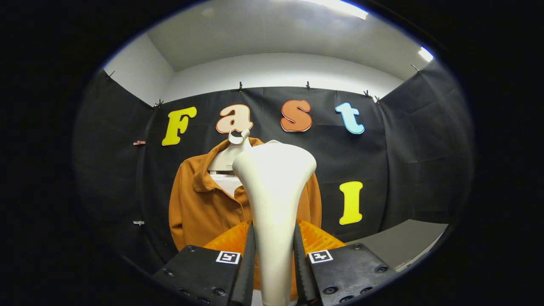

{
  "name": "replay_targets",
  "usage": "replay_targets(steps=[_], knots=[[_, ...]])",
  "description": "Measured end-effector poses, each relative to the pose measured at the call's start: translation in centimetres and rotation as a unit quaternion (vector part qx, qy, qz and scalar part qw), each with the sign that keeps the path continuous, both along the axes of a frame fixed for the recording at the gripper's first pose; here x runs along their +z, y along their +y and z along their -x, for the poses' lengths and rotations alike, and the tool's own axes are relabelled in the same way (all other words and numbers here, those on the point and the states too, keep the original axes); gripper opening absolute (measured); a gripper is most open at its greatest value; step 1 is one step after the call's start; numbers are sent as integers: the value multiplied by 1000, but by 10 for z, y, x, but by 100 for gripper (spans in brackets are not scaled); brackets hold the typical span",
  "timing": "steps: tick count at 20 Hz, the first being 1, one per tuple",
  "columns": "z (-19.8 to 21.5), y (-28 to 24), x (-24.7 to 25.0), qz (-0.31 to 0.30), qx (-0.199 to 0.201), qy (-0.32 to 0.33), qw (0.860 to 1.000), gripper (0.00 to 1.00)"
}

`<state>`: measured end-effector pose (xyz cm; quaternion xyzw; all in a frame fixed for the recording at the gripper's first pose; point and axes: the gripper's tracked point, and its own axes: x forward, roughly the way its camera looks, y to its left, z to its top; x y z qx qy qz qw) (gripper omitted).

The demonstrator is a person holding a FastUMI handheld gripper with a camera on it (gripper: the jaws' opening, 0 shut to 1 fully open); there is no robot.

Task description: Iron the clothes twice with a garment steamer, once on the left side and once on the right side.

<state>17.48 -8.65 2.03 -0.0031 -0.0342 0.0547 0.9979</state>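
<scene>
Garment steamer (274,182) being clamped at slim handle by hand-held gripper (274,255); rigid, smooth plastic, likely top-heavy, slip-prone. Soft orange shirt (199,208) hanging beyond, far left.

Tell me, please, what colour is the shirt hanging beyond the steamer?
Burnt orange shirt, plain; clearest in the gripper view, behind the white steamer.

- The steamer (274,199) stands upright between the two fingers (248,263) of the claw (274,272), both pressing its handle, its head rising ahead of them.
- The shirt (204,204) hangs on a hanger (231,155) beyond the steamer, partly hidden behind it, against the booth wall.
- A bench (403,242) lies to the right of the claw, beyond the right finger.
</scene>
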Motion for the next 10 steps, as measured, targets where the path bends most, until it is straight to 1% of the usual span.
replay_targets(steps=[10], knots=[[-1, 0, -3, -1, 1, 6, 1000, 43]])
